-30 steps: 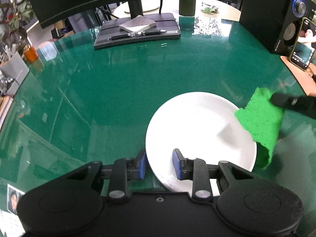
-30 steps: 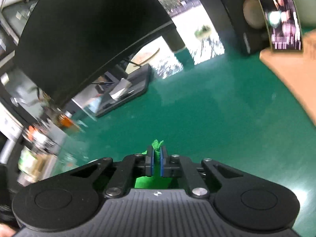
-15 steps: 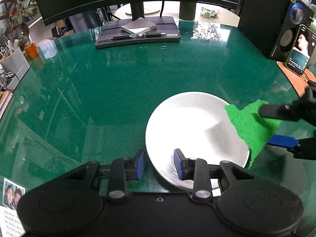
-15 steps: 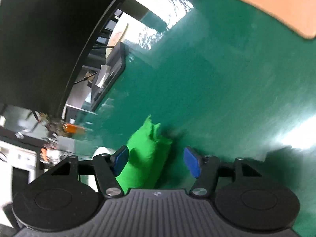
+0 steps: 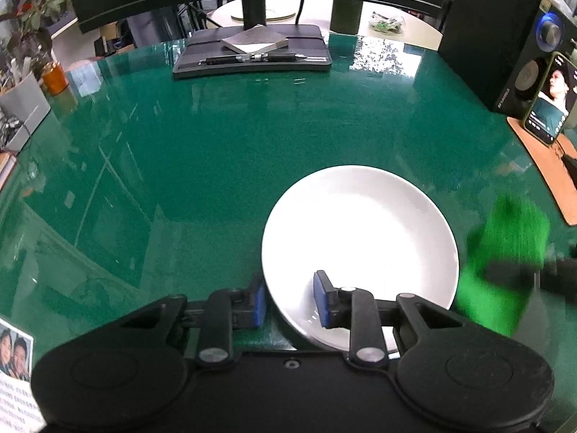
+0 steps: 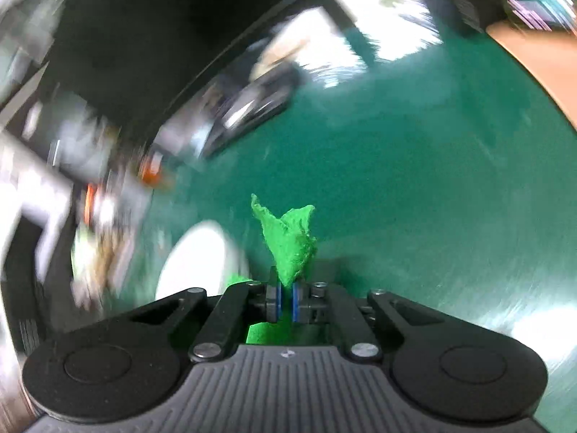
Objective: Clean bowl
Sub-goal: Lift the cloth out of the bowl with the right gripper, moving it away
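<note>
- Photo card (image 5: pixel 14 350): bottom left on green table (image 5: pixel 216 166); printed text below the picture was too small to read.
- Left gripper (image 5: pixel 290 301): jaws were closing on the near rim of the white bowl (image 5: pixel 360 241), one pad outside, one inside.
- Speaker (image 5: pixel 512 57): far right; vertical lettering was unreadable.
- Phone (image 5: pixel 551 103): propped against the speaker, screen lit.
- Right gripper (image 6: pixel 285 301): jaws were together, clamped on green cloth (image 6: pixel 288 241), just right of the bowl.
</note>
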Demonstrator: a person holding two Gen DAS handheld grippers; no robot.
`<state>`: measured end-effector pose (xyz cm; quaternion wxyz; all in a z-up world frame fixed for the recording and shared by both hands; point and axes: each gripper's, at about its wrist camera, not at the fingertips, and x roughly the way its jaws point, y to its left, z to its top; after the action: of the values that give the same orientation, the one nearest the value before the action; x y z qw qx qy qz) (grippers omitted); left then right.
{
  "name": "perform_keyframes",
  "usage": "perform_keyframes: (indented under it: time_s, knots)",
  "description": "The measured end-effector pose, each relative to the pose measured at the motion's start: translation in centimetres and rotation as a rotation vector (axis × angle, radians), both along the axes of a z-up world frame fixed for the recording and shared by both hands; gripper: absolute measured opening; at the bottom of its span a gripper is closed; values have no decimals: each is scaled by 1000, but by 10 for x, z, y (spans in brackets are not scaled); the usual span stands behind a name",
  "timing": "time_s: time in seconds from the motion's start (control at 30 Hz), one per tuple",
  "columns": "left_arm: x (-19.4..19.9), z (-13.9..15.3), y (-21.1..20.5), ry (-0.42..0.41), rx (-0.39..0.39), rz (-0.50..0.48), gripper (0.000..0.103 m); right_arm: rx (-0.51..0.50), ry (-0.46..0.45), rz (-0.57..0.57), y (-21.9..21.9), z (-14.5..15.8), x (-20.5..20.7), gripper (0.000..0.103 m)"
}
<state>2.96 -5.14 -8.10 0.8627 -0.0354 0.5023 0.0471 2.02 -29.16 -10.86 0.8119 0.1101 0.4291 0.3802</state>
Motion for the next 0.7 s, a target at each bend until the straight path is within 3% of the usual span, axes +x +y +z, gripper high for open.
perform_keyframes:
  time_s: [0.07,0.17,0.33,0.47,0.57,0.63,0.7]
  knots:
    - [1,0,3,7,-15,0,28,-53,-107,145,19,6,-19,5]
    - [3,-1,9,20,-43,6,31,-115,-255,261,44,13,-36,5]
    - [4,0,11,31,-37,-2,32,-204,-320,402,77,8,-39,5]
    - [1,0,10,27,-21,-12,32,-258,-326,356,73,8,-33,6]
    - [0,-1,10,24,-23,-13,32,-285,-296,218,63,6,-20,6]
    - [1,-1,8,25,-14,-20,32,-280,-286,220,56,5,-23,6]
    - [1,0,6,25,-3,-28,32,-283,-315,305,62,8,-35,6]
